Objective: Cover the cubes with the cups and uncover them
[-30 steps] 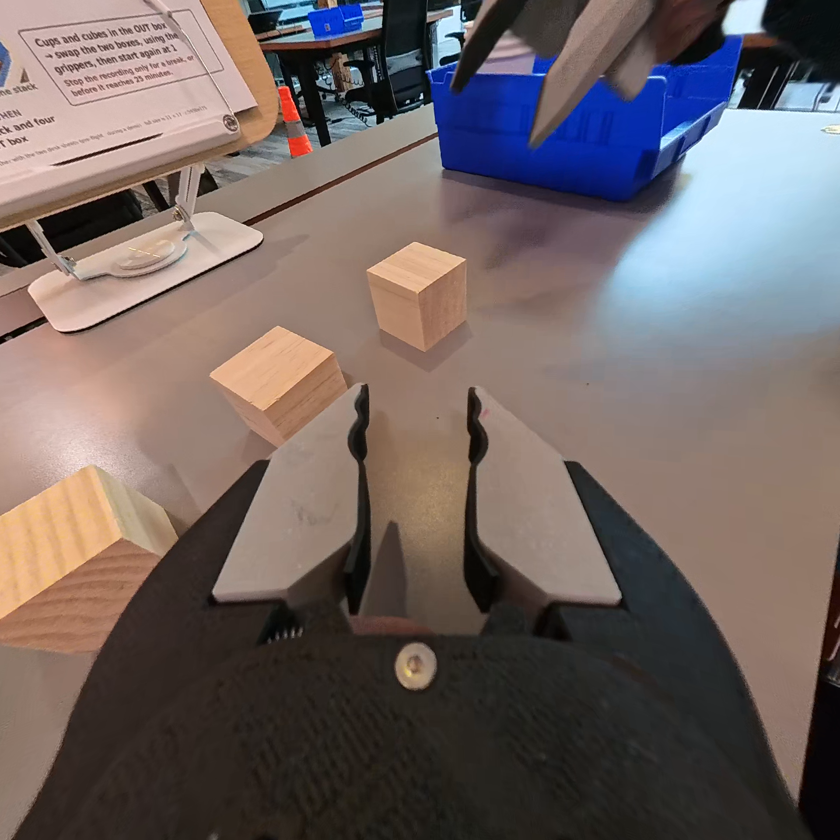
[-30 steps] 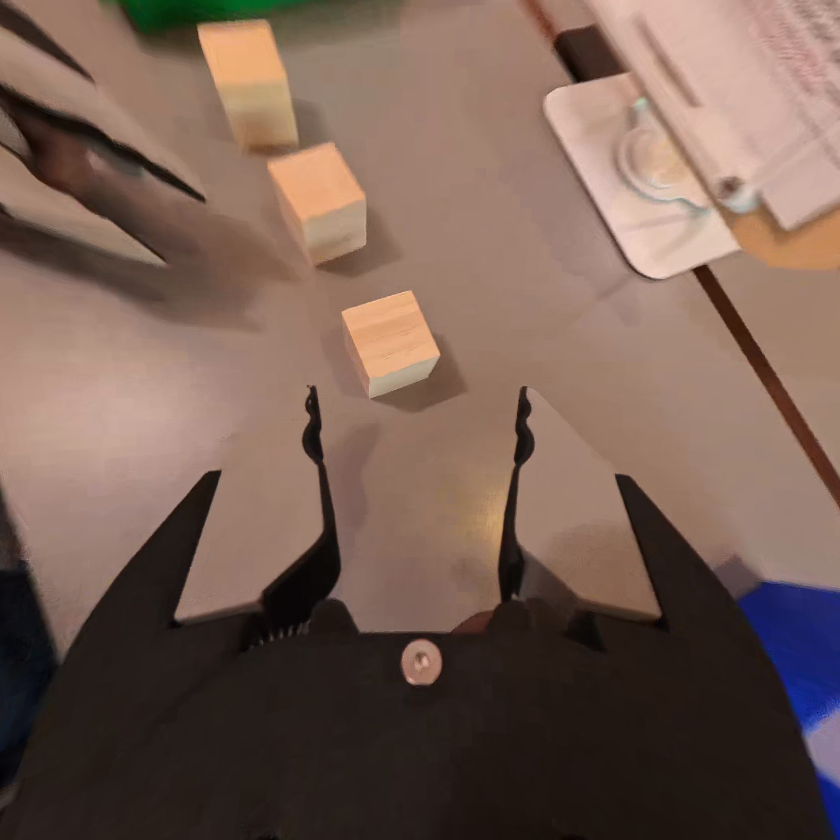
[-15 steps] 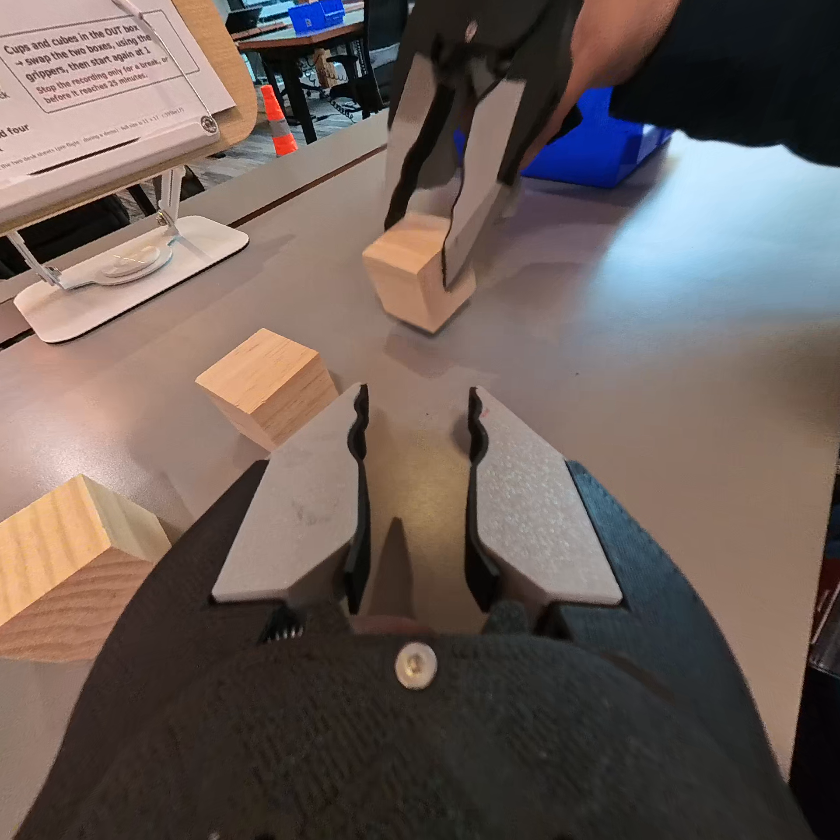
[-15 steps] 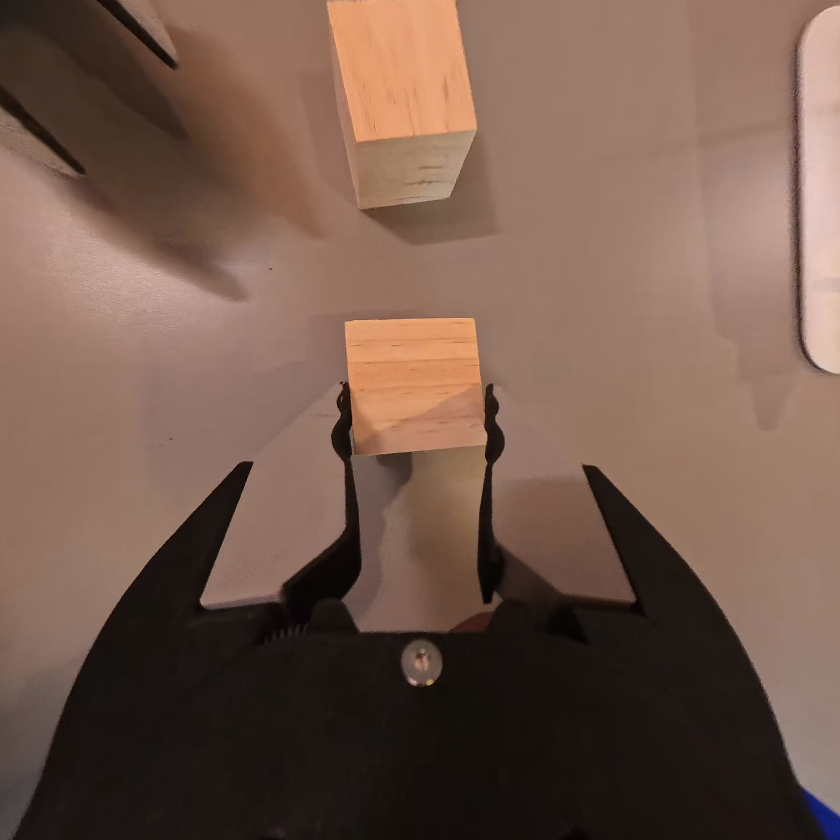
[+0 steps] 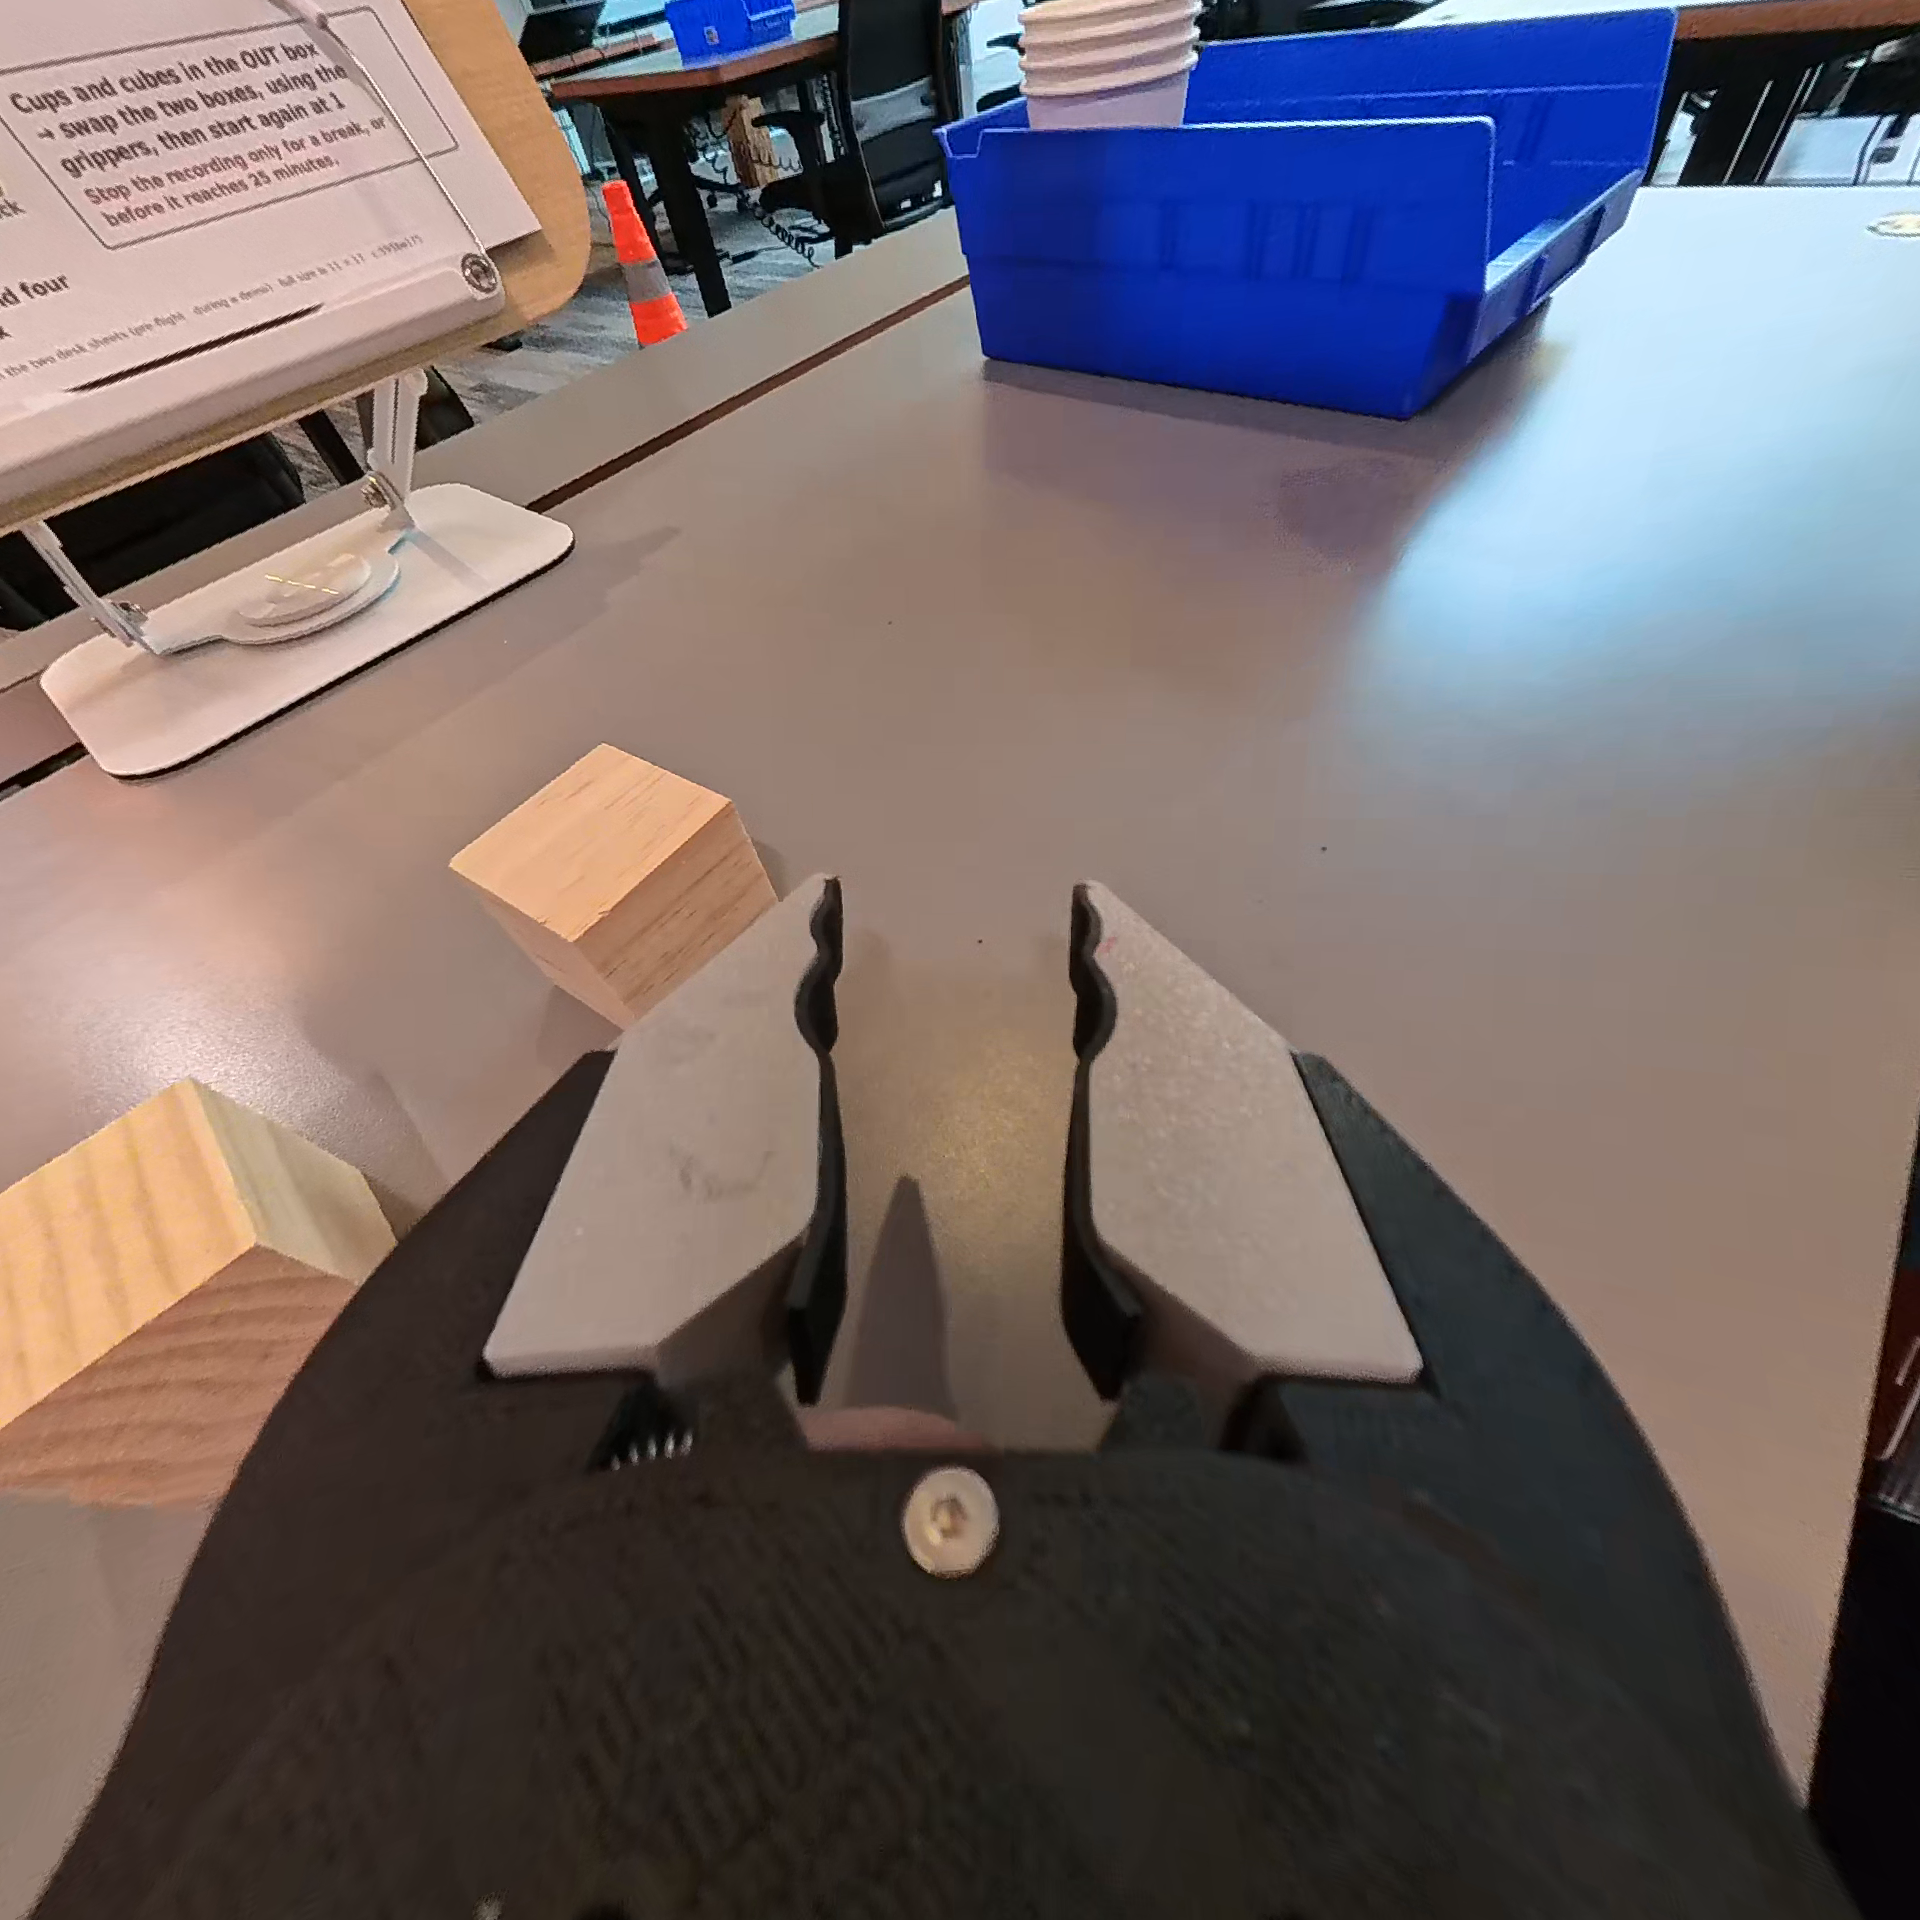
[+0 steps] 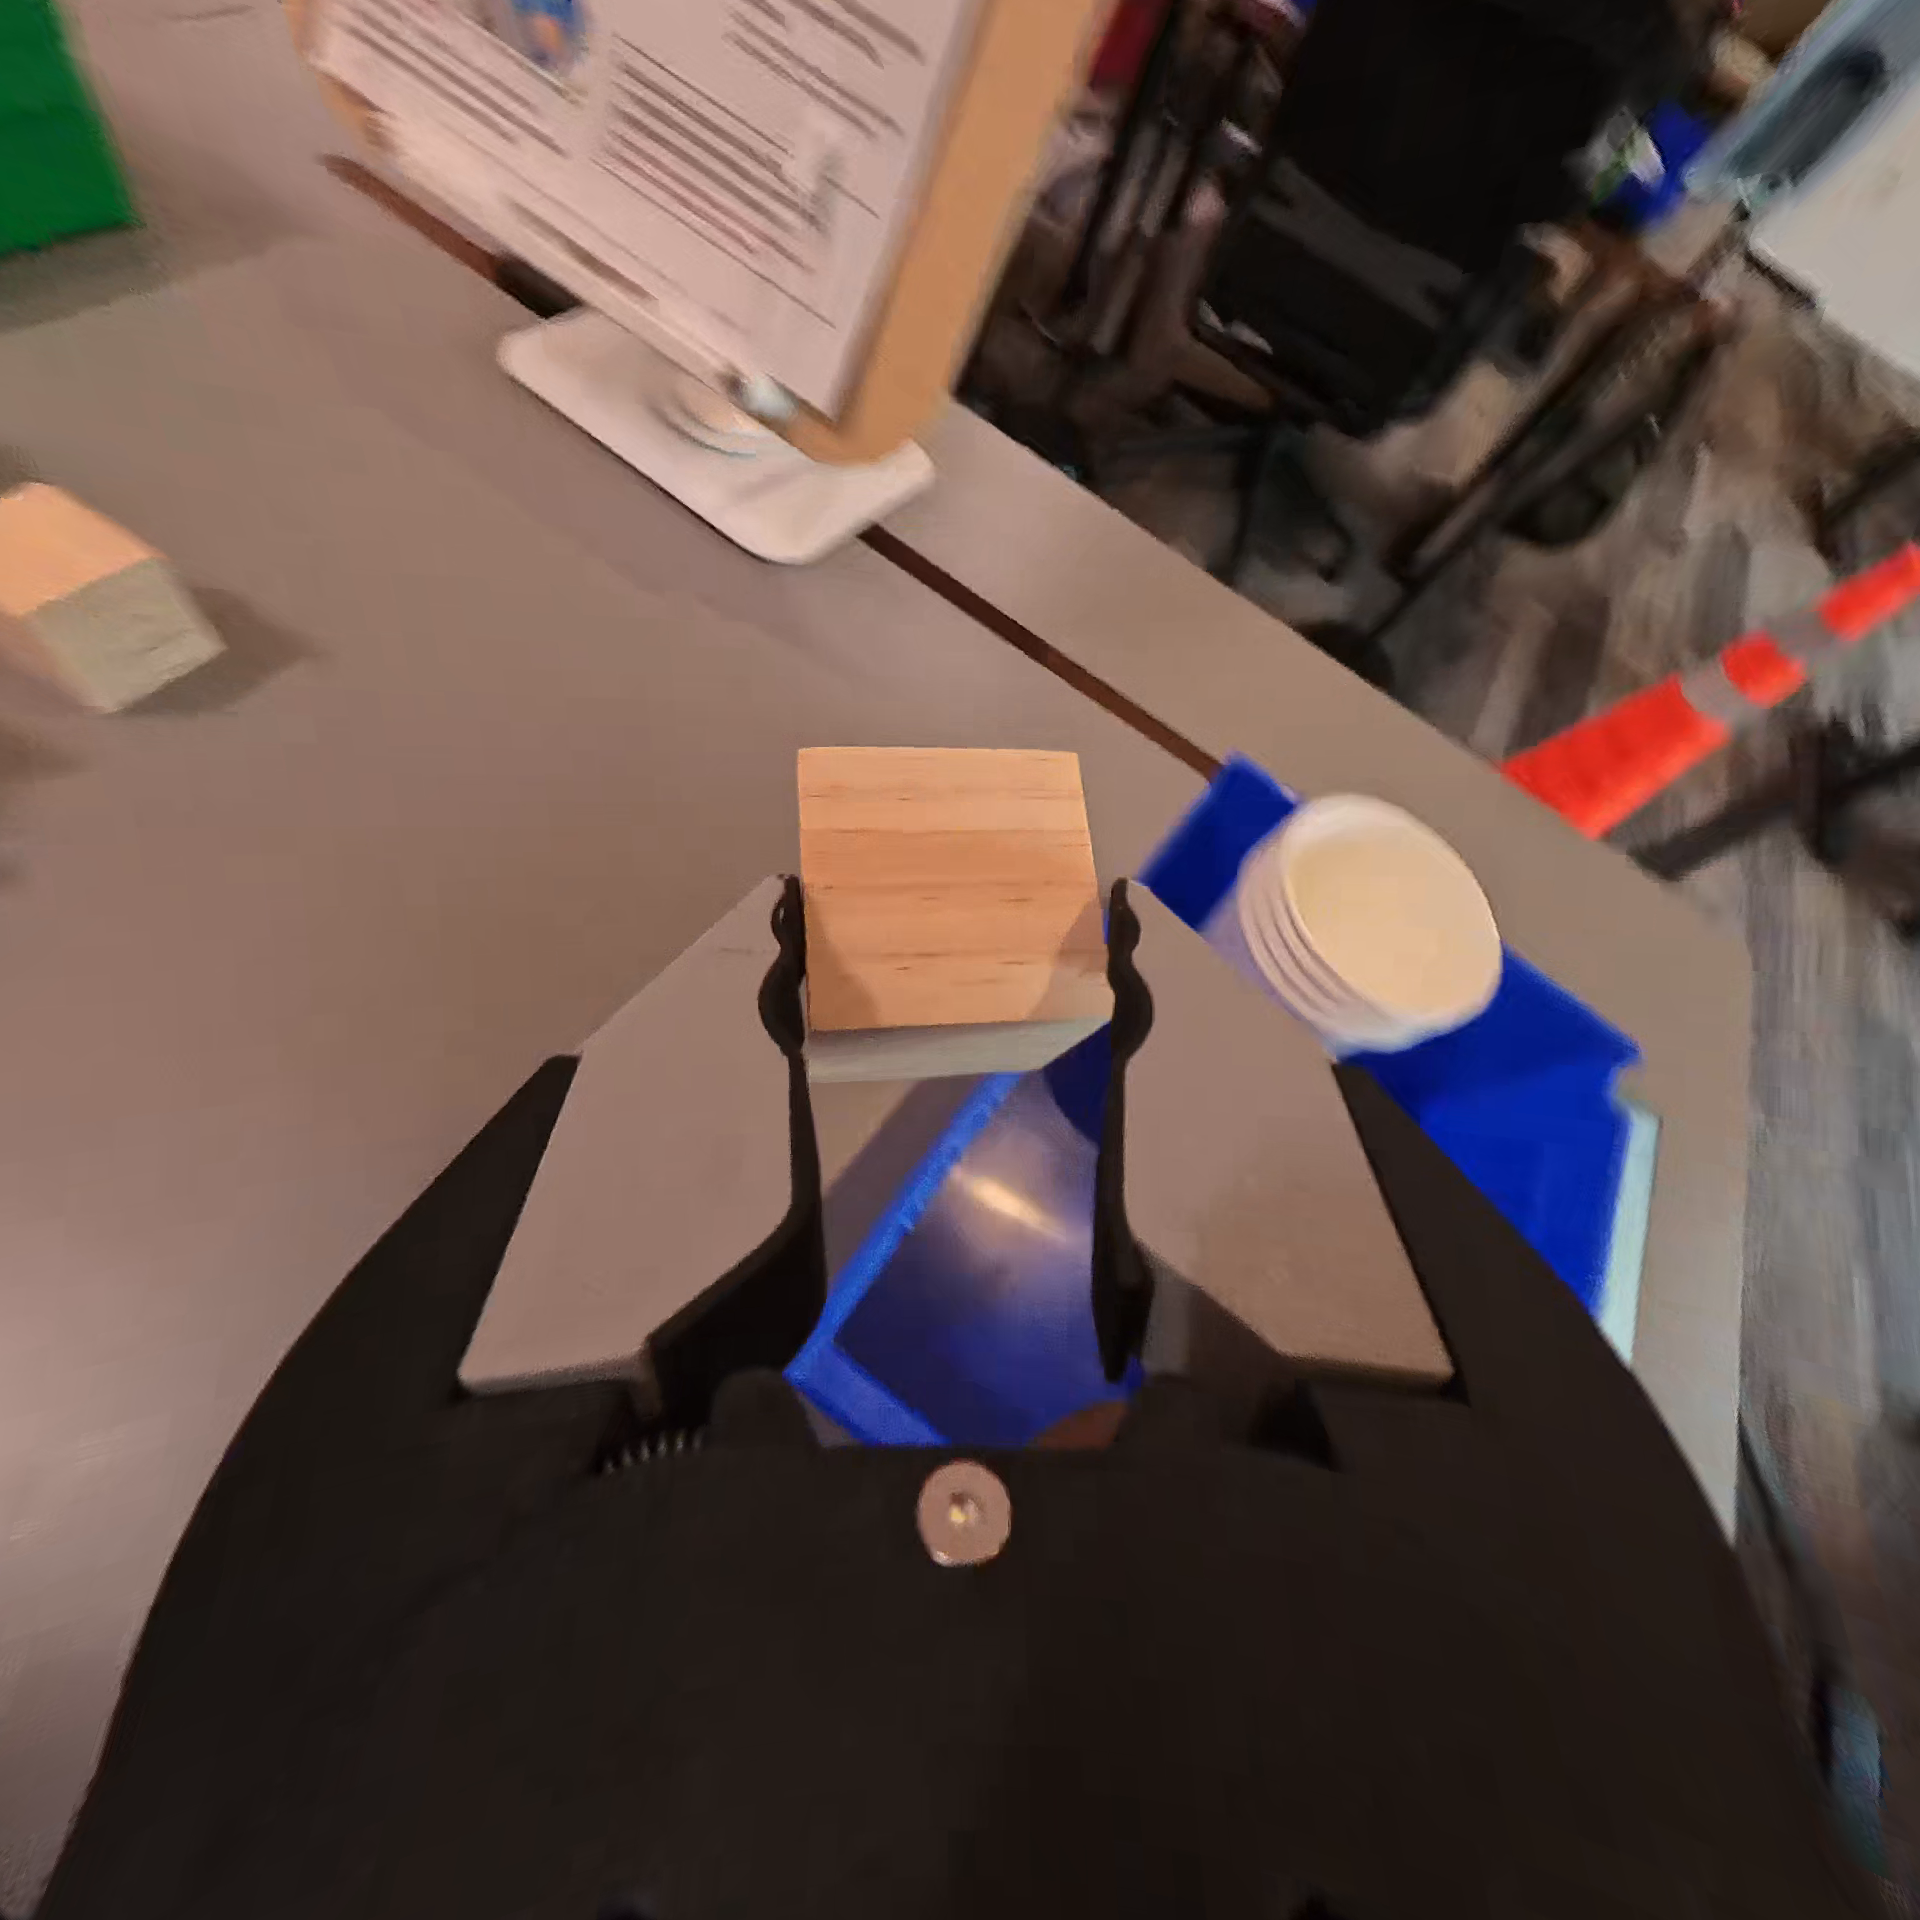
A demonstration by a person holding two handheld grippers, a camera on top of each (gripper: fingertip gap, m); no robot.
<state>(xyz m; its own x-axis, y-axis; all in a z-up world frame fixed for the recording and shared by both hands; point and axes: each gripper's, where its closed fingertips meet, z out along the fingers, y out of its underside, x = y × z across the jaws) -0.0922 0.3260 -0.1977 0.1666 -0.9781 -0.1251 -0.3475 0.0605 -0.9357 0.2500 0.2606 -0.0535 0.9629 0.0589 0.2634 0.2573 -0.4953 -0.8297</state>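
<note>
1. Gripping a pale wooden cube (image 6: 945, 894) is my right hand-held gripper (image 6: 951, 966); both black pads press its side faces, and I see it held clear of the worktop (image 6: 436, 790), over the near end of a blue bin (image 6: 1507, 1101).
2. Just right of that cube a stack of white cups (image 6: 1371, 925) stands in the bin, mouths up; the right wrist view is blurred, so finer detail I cannot tell.
3. My left hand-held gripper (image 5: 954, 956) stands with its fingers parted and only bare worktop showing between the pads; it hangs low over the grey surface.
4. Just beside its left finger (image 5: 727, 1049) sits a second cube (image 5: 613, 862), partly hidden behind that finger; whether the two touch I cannot tell.
5. Nearer the camera, at the left edge, lies a third cube (image 5: 156, 1247), apart from the second.
6. Farther out, in the left wrist view, the blue bin (image 5: 1247, 239) sits at the far side of the worktop with the cup stack (image 5: 1107, 62) at its back corner; a document stand (image 5: 260, 582) carrying a printed sheet is at far left.
7. Beyond the worktop edge I see an orange cone (image 5: 644, 270) on the floor; a green box (image 6: 52, 135) shows at the top left of the right wrist view.
</note>
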